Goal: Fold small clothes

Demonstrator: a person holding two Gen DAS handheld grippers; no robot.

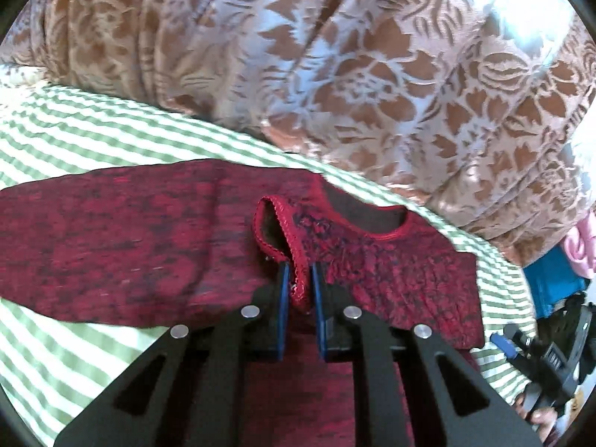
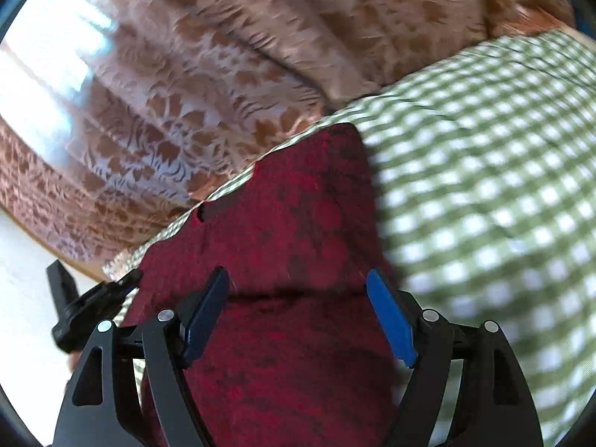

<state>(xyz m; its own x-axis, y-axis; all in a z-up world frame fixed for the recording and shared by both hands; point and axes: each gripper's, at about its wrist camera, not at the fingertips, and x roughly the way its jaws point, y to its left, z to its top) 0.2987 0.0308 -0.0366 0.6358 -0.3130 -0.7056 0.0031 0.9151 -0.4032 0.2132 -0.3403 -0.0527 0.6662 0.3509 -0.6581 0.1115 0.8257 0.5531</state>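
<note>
Fingers, left: left gripper closed tight on the trimmed sleeve cuff of the red top; only a thin fold of hem sits between the blue pads.
Fingers, right: right gripper stands wide, holding nothing, poised over the top's lower body.
Top: lies flat on the green checked bed sheet, neckline toward the curtain, cuff raised off the cloth.
Risk, slip: the pinch takes edge trim alone; a quick pull would likely strip it out of the pads.
Risk, drag: with the right fingers not pressing, carrying the sleeve across could pull the whole top along and skew the fold.
Risk, bunching: the sheet is soft, so the body could wrinkle under the sleeve.
Surroundings: the curtain hangs just behind the bed edge and could catch a wide swing.
</note>
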